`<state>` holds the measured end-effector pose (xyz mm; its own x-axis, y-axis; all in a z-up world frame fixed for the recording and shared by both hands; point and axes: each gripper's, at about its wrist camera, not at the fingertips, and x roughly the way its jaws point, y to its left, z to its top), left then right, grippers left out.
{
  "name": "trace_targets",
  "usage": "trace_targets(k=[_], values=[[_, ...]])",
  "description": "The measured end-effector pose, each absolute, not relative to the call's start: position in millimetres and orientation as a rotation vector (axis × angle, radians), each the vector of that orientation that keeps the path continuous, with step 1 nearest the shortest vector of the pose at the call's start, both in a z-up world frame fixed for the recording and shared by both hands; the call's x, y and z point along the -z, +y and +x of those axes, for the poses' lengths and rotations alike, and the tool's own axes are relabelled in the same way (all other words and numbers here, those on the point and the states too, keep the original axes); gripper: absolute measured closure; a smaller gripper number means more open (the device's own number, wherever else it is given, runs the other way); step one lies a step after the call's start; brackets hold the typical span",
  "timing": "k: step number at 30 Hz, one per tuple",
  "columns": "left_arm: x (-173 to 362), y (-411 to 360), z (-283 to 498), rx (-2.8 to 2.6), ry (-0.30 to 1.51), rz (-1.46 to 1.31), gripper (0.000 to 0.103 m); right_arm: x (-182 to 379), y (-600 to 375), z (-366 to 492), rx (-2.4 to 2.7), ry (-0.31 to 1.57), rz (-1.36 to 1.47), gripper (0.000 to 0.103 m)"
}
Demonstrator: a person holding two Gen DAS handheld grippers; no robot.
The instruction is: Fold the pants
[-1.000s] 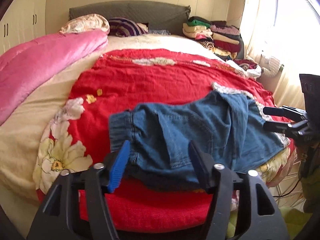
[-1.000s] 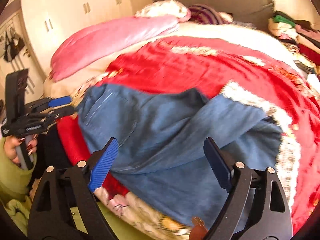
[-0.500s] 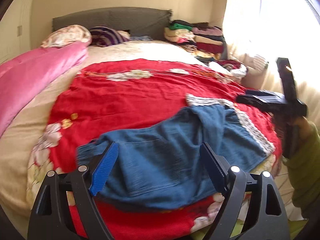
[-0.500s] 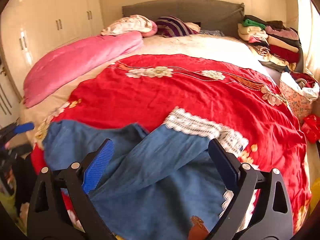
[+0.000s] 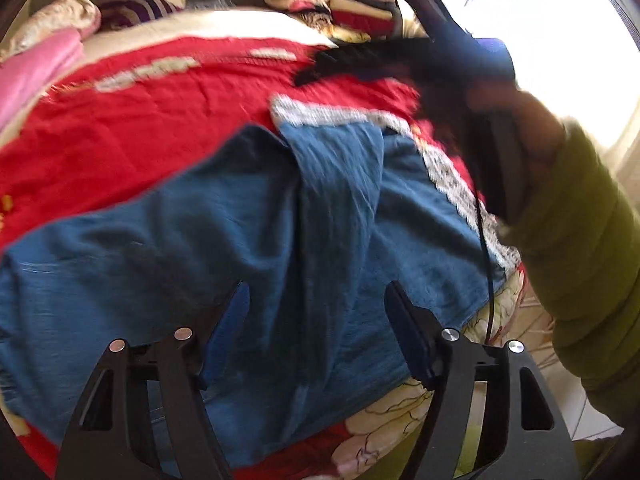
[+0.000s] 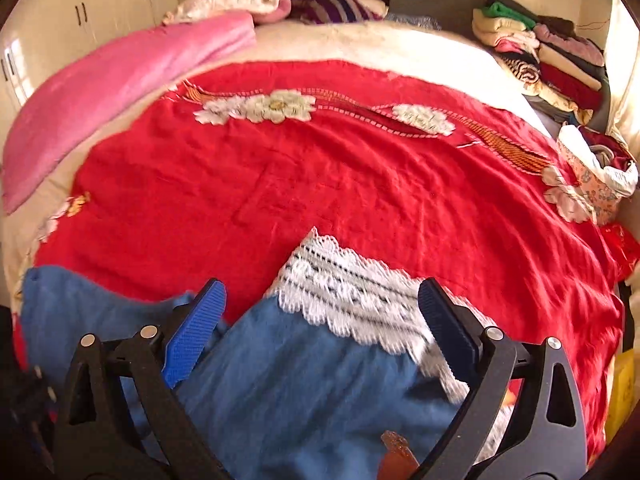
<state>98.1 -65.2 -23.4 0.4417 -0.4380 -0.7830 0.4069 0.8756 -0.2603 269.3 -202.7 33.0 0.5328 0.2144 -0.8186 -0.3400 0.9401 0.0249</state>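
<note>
The blue denim pants (image 5: 248,240) lie spread across the red bedspread (image 6: 320,184) near the bed's foot edge, laid flat for folding, while left hand-held gripper (image 5: 316,320) and right hand-held gripper (image 6: 320,320) hover above, both released, grasping nothing.

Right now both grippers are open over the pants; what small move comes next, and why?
Probably lower the right gripper onto the lace-trimmed hem and close. That hem lies just ahead between its open jaws, and the denim pants are spread unfolded on the red bedspread. The left gripper hovers open over the middle.
</note>
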Motion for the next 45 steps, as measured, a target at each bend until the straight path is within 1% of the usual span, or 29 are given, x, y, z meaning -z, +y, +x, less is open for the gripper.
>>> trace_targets(k=[2, 5, 9, 10, 11, 12, 13, 14, 15, 16, 23, 25, 27, 28, 30, 33, 36, 40, 45], values=[[35, -75, 102, 0.53, 1.004, -0.019, 0.042, -22, -196, 285, -0.325, 0.989, -0.135, 0.012], [48, -83, 105, 0.496, 0.997, 0.012, 0.039, -6, -184, 303, -0.306, 1.035, -0.145, 0.012], [52, -86, 103, 0.487, 0.981, 0.011, 0.039, 16, -171, 322, -0.268, 1.068, -0.162, 0.012], [52, -87, 103, 0.488, 0.979, 0.018, 0.039, 19, -171, 324, -0.258, 1.075, -0.169, 0.015], [51, -87, 102, 0.49, 0.977, 0.017, 0.04, 25, -170, 328, -0.25, 1.085, -0.179, 0.033], [51, -86, 102, 0.491, 0.976, 0.012, 0.042, 31, -173, 330, -0.259, 1.097, -0.173, 0.055], [50, -85, 101, 0.492, 0.976, 0.008, 0.043, 31, -176, 332, -0.268, 1.1, -0.151, 0.063], [49, -83, 101, 0.496, 0.973, -0.002, 0.045, 29, -183, 331, -0.27, 1.094, -0.117, 0.082], [47, -81, 99, 0.5, 0.969, -0.012, 0.045, 26, -188, 329, -0.273, 1.09, -0.097, 0.095], [46, -79, 100, 0.506, 0.963, -0.023, 0.045, 19, -196, 326, -0.28, 1.078, -0.073, 0.097], [33, -83, 91, 0.533, 0.914, -0.034, 0.045, -35, -258, 284, -0.283, 0.935, 0.045, 0.098], [32, -86, 91, 0.538, 0.915, -0.028, 0.055, -49, -277, 270, -0.28, 0.902, 0.076, 0.098], [32, -91, 91, 0.545, 0.918, -0.005, 0.072, -62, -295, 254, -0.283, 0.872, 0.111, 0.098], [31, -93, 90, 0.547, 0.916, 0.011, 0.076, -66, -304, 245, -0.286, 0.865, 0.13, 0.098], [32, -95, 93, 0.552, 0.912, 0.041, 0.099, -71, -317, 232, -0.282, 0.847, 0.156, 0.098], [30, -91, 99, 0.559, 0.9, 0.071, 0.099, -75, -336, 199, -0.276, 0.812, 0.184, 0.098], [22, -84, 90, 0.541, 0.849, 0.128, 0.099, -72, -357, 165, -0.286, 0.804, 0.236, 0.098], [17, -74, 79, 0.548, 0.835, 0.135, 0.099, -60, -378, 113, -0.315, 0.827, 0.3, 0.098], [28, -76, 69, 0.564, 0.861, 0.18, 0.099, -31, -384, 78, -0.276, 0.893, 0.281, 0.098]])
